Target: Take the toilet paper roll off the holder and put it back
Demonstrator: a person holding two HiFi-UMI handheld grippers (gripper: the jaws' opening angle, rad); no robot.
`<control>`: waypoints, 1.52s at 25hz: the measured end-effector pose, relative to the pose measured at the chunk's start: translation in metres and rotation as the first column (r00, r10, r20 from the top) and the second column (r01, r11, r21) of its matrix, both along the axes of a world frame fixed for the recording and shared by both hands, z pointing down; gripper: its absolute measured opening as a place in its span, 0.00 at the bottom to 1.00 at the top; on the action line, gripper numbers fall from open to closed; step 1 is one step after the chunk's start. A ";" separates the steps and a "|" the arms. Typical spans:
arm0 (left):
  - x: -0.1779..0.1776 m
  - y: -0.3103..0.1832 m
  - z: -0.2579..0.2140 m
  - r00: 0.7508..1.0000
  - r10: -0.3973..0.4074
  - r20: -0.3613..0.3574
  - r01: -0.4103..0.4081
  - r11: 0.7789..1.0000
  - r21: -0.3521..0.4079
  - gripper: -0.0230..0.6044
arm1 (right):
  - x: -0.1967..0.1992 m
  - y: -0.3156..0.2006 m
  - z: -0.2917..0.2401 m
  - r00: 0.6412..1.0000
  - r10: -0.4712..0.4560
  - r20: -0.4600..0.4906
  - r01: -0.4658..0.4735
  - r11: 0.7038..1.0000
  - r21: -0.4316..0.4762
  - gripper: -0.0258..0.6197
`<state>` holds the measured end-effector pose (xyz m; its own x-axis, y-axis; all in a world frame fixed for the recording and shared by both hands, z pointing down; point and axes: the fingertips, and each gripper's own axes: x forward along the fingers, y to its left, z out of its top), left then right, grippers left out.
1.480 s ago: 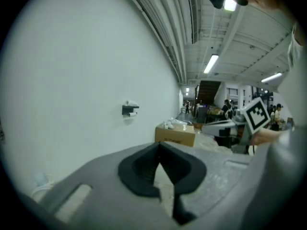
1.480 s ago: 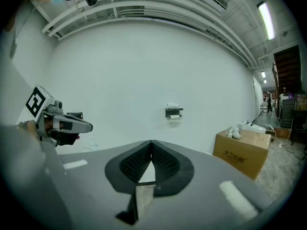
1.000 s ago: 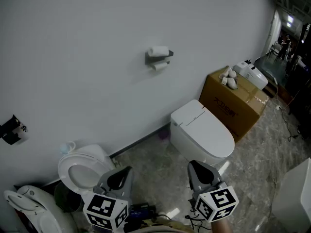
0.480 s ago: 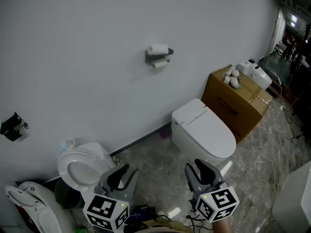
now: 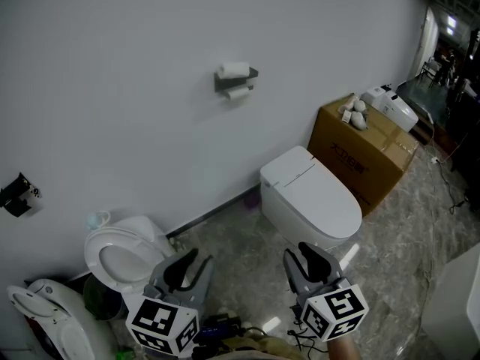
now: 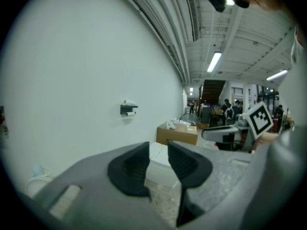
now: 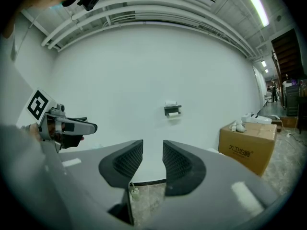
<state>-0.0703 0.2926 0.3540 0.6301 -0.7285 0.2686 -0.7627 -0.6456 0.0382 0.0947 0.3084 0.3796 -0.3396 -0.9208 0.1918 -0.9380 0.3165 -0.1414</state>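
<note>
High on the white wall hangs a dark holder [image 5: 235, 81] with one white toilet paper roll [image 5: 234, 70] lying on top and another roll [image 5: 238, 92] hanging beneath. The holder [image 6: 128, 109] is small and distant in the left gripper view, and the holder [image 7: 172, 110] is just as far off in the right gripper view. My left gripper [image 5: 193, 262] and right gripper [image 5: 302, 254] are low in the head view, well short of the wall. Both have just been opening and stand open, with nothing between the jaws of the left gripper [image 6: 158, 152] or the right gripper [image 7: 152, 150].
A white closed toilet [image 5: 311, 201] stands below and right of the holder, with a cardboard box [image 5: 364, 152] carrying small items beyond it. An open toilet bowl [image 5: 120, 255] sits at the lower left. A black fitting [image 5: 15, 198] is on the wall at far left. The floor is marbled.
Both grippers' jaws went from shut to open. The head view shifted a little, so the holder now sits slightly higher and further left in it.
</note>
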 end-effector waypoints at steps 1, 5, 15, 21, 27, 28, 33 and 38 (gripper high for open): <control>0.001 0.000 0.001 1.000 0.001 0.000 -0.001 1.000 -0.001 0.21 | 0.001 0.000 0.000 1.000 0.000 -0.001 0.000 1.000 0.001 0.22; 0.004 0.001 0.005 1.000 0.004 0.004 -0.004 1.000 -0.003 0.21 | 0.004 0.000 0.003 1.000 0.007 0.000 -0.007 1.000 0.000 0.22; 0.009 -0.035 0.007 1.000 0.017 0.009 -0.017 1.000 0.006 0.21 | 0.009 -0.026 0.004 0.999 0.024 -0.022 -0.023 1.000 0.014 0.22; 0.010 -0.068 0.007 1.000 0.015 -0.014 -0.015 1.000 0.001 0.21 | 0.014 -0.055 -0.002 0.999 0.037 -0.035 -0.036 0.999 0.029 0.22; 0.009 -0.109 0.005 1.000 0.027 -0.005 -0.027 1.000 0.009 0.21 | 0.014 -0.094 -0.004 0.997 0.047 -0.056 -0.046 0.999 0.024 0.22; 0.009 -0.116 0.004 1.000 0.029 -0.004 -0.029 1.000 0.012 0.21 | 0.013 -0.100 -0.005 0.997 0.047 -0.056 -0.046 0.999 0.024 0.22; 0.011 -0.154 -0.003 0.999 0.042 0.000 -0.042 0.999 0.017 0.21 | 0.011 -0.136 -0.012 0.997 0.047 -0.066 -0.046 0.999 0.027 0.22; 0.016 -0.196 -0.007 0.998 0.066 -0.005 -0.066 0.998 0.008 0.21 | 0.015 -0.175 -0.018 0.995 0.064 -0.071 -0.063 0.998 0.022 0.22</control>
